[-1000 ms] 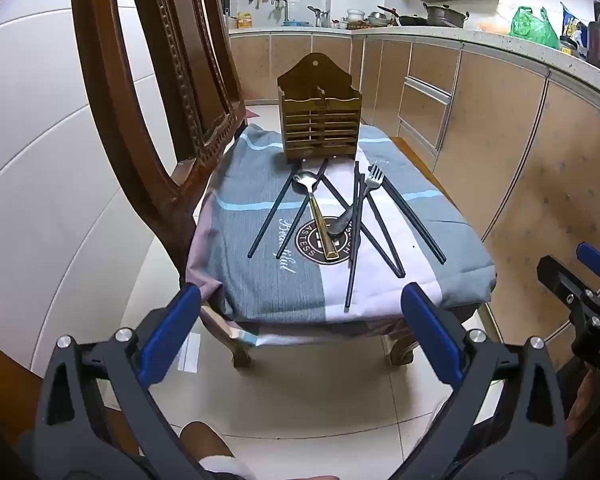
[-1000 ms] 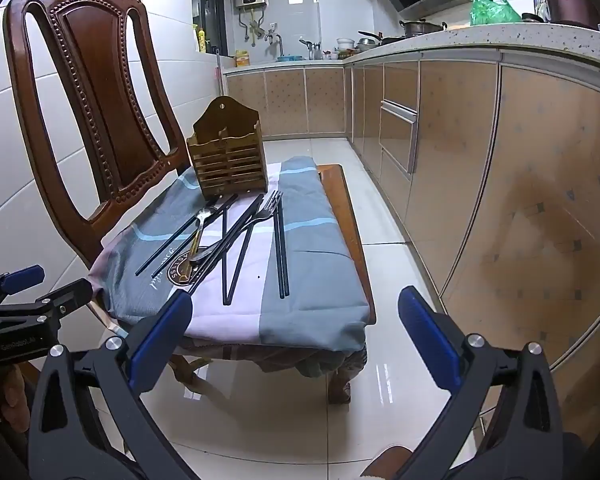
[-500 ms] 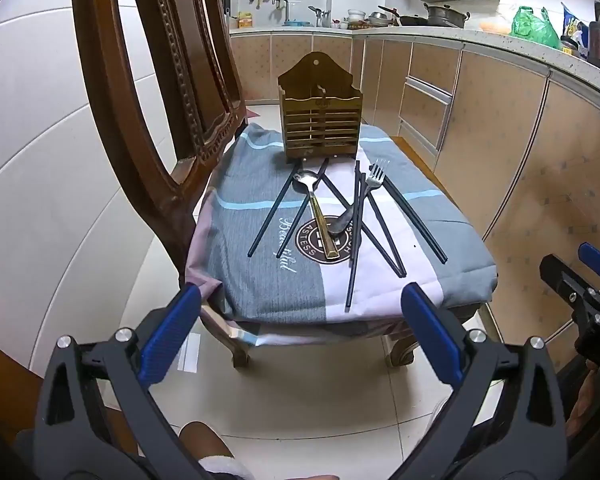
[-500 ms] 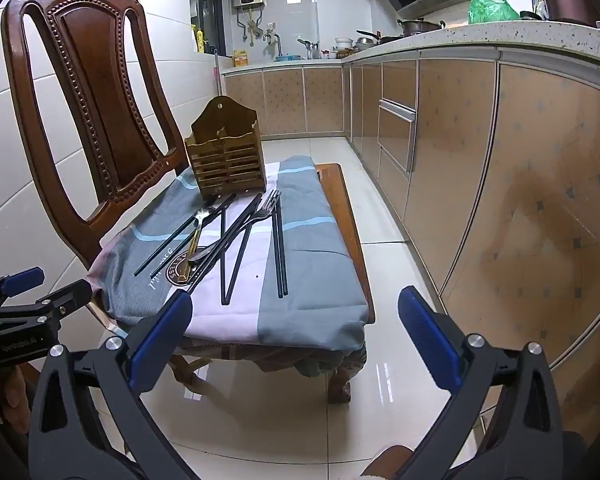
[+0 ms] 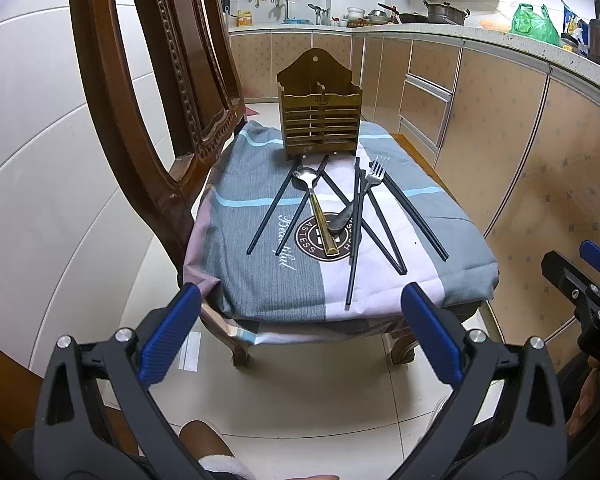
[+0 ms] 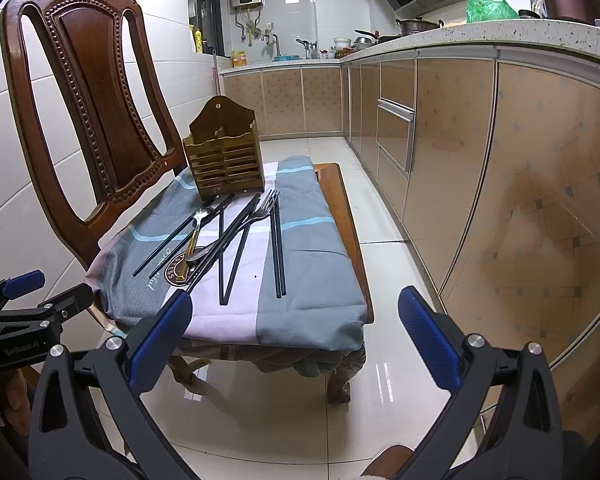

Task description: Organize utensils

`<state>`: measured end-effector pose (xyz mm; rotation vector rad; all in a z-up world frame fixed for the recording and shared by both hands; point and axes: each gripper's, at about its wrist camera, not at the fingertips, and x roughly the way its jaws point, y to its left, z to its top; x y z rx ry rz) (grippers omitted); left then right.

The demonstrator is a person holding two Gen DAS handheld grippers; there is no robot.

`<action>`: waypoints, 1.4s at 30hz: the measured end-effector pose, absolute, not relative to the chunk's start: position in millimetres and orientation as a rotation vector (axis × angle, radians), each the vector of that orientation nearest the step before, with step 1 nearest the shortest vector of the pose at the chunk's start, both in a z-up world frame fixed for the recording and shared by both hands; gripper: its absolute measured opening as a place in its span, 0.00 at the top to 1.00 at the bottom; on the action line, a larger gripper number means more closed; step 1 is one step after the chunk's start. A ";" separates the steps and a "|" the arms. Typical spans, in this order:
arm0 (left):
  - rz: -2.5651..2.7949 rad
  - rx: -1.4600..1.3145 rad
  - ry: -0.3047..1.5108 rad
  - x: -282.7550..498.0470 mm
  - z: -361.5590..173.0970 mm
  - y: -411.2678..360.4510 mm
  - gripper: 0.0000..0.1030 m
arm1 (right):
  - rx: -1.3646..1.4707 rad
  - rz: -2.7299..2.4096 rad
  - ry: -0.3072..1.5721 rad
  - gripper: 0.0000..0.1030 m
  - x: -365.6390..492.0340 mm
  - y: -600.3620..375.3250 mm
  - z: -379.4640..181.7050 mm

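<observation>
With both our left gripper (image 5: 300,330) and right gripper (image 6: 294,330) held wide open and empty, we judged the thin, stiff, slippery chopsticks (image 5: 414,214), spoon (image 5: 315,204) and fork (image 5: 374,174), scattered mid-frame before the wooden holder (image 5: 320,120), best pinched mid-shaft.

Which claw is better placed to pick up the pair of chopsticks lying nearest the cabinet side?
Probably the right claw: it hangs open almost in line with that chopstick pair, while the left claw faces the spoon.

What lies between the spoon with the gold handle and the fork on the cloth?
In the left wrist view, black chopsticks lie crossed between the gold-handled spoon and the fork, partly over the fork's handle. Bare cloth shows around them.
</observation>
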<state>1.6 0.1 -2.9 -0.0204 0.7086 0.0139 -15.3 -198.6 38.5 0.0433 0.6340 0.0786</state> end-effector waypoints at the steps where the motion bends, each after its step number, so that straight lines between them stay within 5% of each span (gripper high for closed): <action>1: 0.014 -0.019 0.709 1.7 -2.9 -0.1 0.04 | 0.043 0.078 0.634 0.02 -15.1 -198.8 38.1; 42: 0.011 -0.016 0.709 -0.8 -6.2 -2.0 0.04 | 0.041 0.077 0.640 0.02 -13.8 -200.9 34.0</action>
